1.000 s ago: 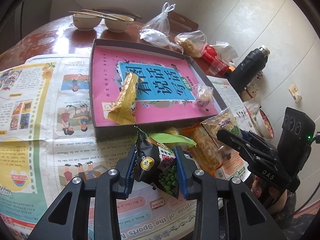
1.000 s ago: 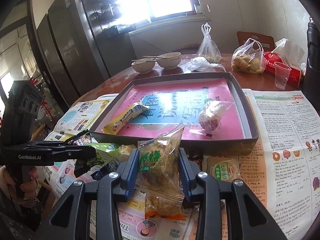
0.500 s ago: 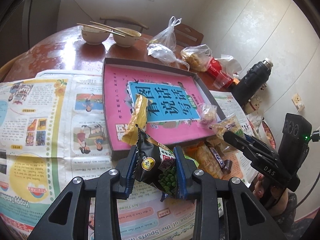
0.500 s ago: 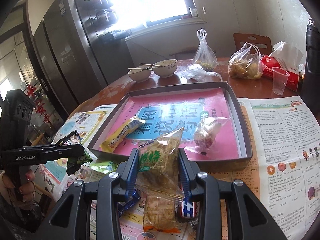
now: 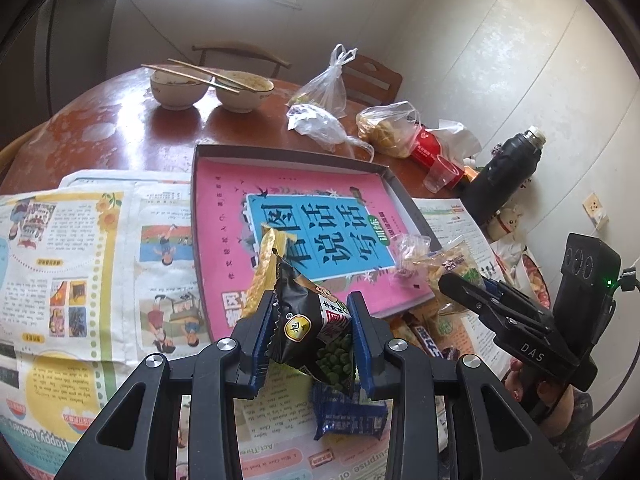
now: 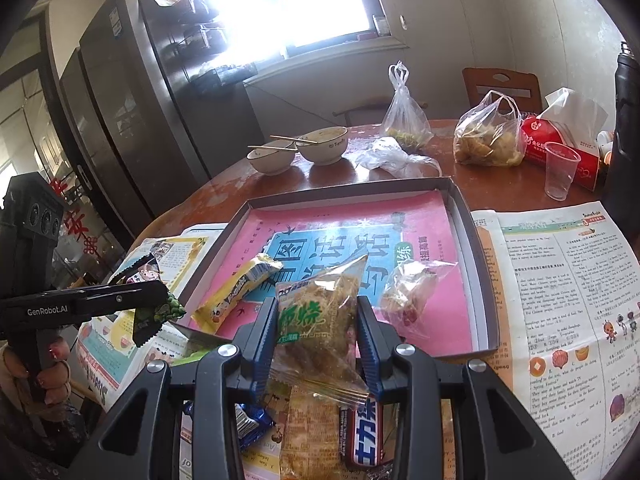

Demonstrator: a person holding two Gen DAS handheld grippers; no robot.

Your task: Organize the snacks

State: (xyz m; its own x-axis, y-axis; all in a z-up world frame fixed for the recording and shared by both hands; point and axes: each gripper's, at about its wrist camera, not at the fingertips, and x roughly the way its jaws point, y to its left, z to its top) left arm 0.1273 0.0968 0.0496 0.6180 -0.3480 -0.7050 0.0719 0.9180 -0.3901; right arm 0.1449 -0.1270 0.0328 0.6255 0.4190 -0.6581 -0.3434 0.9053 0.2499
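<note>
My left gripper (image 5: 314, 336) is shut on a black green-pea snack packet (image 5: 312, 328), held above the newspaper just short of the tray's near edge. My right gripper (image 6: 316, 332) is shut on a clear packet with a green label (image 6: 316, 316), also lifted in front of the tray. The grey tray (image 6: 468, 216) is lined with a pink book cover and holds a yellow packet (image 6: 240, 292) and a clear-wrapped pastry (image 6: 408, 296). Below my right gripper lie a blue wrapper (image 6: 248, 420), a chocolate bar (image 6: 368, 440) and an orange packet (image 6: 308, 432).
Two bowls (image 6: 320, 148) with chopsticks stand behind the tray on the round wooden table. Plastic bags (image 6: 486, 140), a red tissue pack (image 6: 560, 148), a plastic cup (image 6: 560, 176) and a black flask (image 5: 504, 172) are at the back right. Newspaper (image 5: 80, 240) covers the near table.
Both grippers have risen and drawn back a little with their packets still gripped. The loose snacks on the newspaper now show beneath them.
</note>
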